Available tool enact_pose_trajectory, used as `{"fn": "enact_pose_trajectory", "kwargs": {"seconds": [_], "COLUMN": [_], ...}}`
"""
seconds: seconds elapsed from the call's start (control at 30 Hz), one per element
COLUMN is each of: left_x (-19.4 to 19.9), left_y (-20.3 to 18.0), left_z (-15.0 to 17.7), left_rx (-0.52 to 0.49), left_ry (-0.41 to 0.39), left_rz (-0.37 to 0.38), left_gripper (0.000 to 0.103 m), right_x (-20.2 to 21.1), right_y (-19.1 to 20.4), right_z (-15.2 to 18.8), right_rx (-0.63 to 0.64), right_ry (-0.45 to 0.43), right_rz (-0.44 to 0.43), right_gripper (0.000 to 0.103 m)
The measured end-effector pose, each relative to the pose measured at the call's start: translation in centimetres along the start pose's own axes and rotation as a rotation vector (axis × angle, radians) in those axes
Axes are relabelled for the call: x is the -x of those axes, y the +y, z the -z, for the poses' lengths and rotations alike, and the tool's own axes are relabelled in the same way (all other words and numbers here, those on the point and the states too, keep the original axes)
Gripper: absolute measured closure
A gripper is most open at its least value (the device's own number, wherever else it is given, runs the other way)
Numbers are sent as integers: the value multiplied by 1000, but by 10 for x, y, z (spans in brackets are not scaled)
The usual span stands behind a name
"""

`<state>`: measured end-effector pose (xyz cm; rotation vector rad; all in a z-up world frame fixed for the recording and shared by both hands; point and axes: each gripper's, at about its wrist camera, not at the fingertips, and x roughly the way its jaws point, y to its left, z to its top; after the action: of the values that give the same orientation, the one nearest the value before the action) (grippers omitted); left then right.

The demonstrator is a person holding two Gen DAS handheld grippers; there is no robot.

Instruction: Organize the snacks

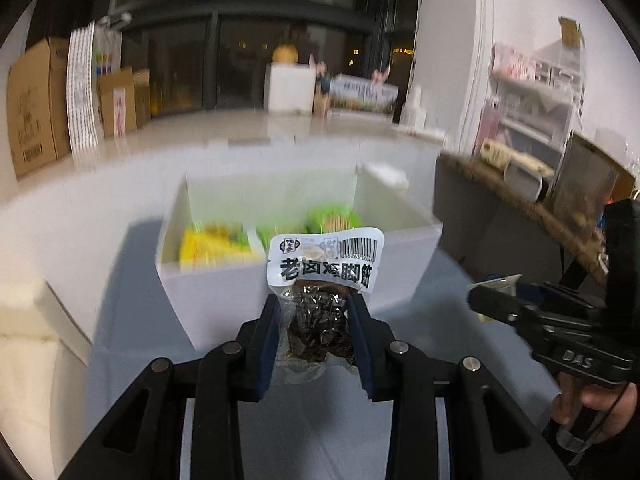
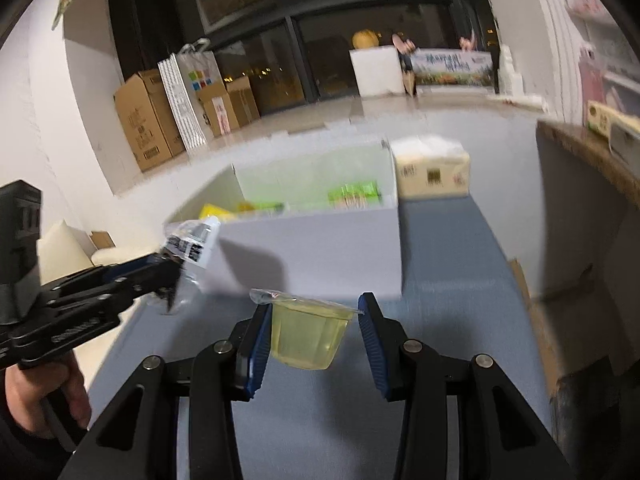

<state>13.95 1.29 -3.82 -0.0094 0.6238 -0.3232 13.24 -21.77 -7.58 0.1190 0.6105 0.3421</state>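
Note:
My left gripper point(image 1: 316, 300) is shut on a clear vacuum pack of dark snack point(image 1: 324, 264) with a white label and barcode, held upright above the blue tablecloth. It also shows at the left of the right wrist view as the left gripper point(image 2: 170, 276) with the pack point(image 2: 192, 240). My right gripper point(image 2: 316, 308) is shut on a small yellow jelly cup point(image 2: 308, 334), held by its rim. In the left wrist view the right gripper point(image 1: 480, 300) reaches in from the right. Just beyond both stands an open white box point(image 2: 320, 252) holding yellow and green snack packets point(image 1: 216, 246).
A pack of tissues point(image 2: 432, 172) sits behind the box at the right. A dark cabinet with a woven rim point(image 1: 480, 208) rises along the table's right side. Cardboard boxes point(image 2: 144, 128) stand on the floor far left, and a cream cushion point(image 1: 24, 340) lies near left.

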Motion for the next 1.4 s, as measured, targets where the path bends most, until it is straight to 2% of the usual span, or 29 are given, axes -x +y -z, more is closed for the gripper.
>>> {"fn": "enact_pose_trajectory", "kwargs": {"seconds": [0.13, 0.27, 0.4, 0.5, 0.53, 0.57, 0.6, 0.7, 0.93, 1.17, 1.4], "left_x": [-4, -35, -80, -104, -110, -116, -117, -117, -102, -56, -2], "left_y": [8, 22, 35, 44, 45, 47, 50, 54, 51, 28, 15], "left_z": [-44, -73, -85, -86, -85, -84, -83, -77, -66, -51, -15], "left_rx": [-10, -5, 20, 43, 46, 55, 58, 62, 68, 39, 55], "left_ry": [-47, -28, 17, 43, 60, 71, 64, 63, 64, 38, 10], "left_rz": [-17, -31, -39, -84, -87, -93, -107, -145, -153, -168, -158], "left_gripper": [66, 66, 65, 48, 25, 5, 0, 0, 0, 0, 0], "right_x": [-8, -41, -76, -103, -110, -114, -117, -113, -96, -52, 2], "right_y": [2, 1, 2, -2, -6, -9, -13, -22, -25, -11, 7], "right_z": [-50, -98, -115, -118, -118, -118, -118, -115, -107, -89, -50], "right_rx": [18, 27, 65, 63, 48, 38, 18, -4, -18, 18, 100], "right_ry": [-63, -57, -26, 25, 37, 46, 45, 23, 15, -25, -47], "right_rz": [-12, -10, 12, 31, 29, 25, 30, 17, 55, 58, 50], "right_gripper": [57, 57, 57, 55, 50, 26, 6, 4, 4, 0, 0]}}
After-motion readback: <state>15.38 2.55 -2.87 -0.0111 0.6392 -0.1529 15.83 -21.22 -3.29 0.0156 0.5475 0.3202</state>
